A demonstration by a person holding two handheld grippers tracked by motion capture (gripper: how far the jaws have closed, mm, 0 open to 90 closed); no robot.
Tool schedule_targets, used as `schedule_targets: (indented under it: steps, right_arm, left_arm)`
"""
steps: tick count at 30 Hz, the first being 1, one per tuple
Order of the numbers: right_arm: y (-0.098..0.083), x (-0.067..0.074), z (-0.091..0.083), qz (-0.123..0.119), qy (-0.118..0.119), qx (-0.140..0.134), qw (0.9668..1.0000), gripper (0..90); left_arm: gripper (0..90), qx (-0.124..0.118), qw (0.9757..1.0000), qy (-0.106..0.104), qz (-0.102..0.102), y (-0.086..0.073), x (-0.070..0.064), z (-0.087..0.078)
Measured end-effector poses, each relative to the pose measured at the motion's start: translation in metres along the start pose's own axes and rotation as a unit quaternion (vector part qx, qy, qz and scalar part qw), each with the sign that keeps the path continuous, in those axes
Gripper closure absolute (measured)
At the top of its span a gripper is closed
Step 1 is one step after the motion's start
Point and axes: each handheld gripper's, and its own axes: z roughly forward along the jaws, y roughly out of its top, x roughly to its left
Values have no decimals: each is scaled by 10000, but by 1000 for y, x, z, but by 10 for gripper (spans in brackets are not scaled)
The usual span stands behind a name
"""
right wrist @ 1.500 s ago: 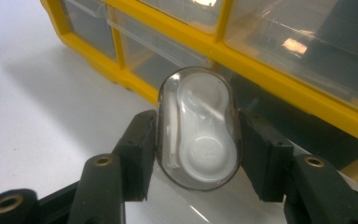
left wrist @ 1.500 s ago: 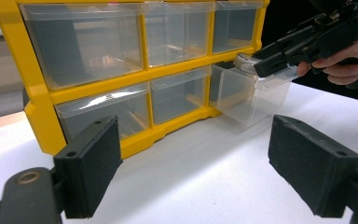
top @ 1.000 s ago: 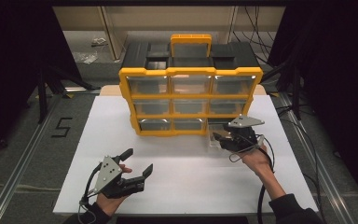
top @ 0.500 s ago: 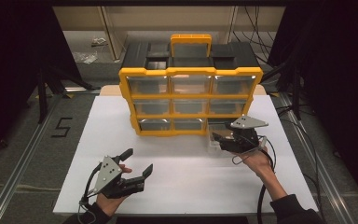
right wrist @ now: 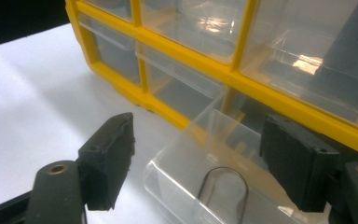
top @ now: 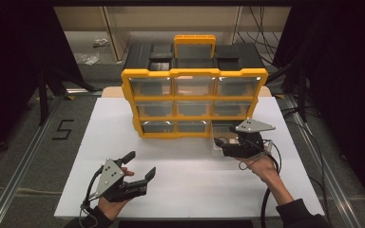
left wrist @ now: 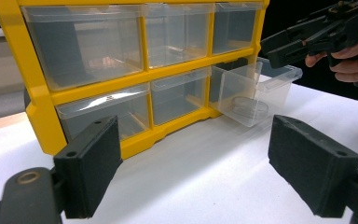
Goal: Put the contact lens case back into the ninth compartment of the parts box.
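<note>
The clear drawer [top: 222, 137] sticks out of the yellow organizer [top: 195, 102] at its five o'clock corner. The right tool [top: 221, 148] has just spread, released around the drawer's front; the left tool [top: 140, 166] rests spread on the bench [top: 190, 190], likely waiting.

Clear plastic drawer [left wrist: 254, 93]: bottom-right slot of yellow cabinet [top: 194, 102], pulled partway out, upright, resting level.

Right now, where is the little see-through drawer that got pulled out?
The clear drawer sticks out of the bottom right slot of the yellow cabinet, on the right side of the white table, just in front of the open right gripper.
</note>
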Motion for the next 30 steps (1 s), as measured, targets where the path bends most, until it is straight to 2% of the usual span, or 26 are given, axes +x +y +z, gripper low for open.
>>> schedule_targets:
  steps: [20, 30]
  right_arm:
    - [0, 8, -7, 39, 104, -150, 9998, 213]
    - [-3, 14, -12, 18, 143, -328, 9994, 212]
  left_arm:
    - [164, 4, 10000, 11, -6, 0, 0, 0]
    - [164, 5, 10000, 10, -15, 0, 1, -1]
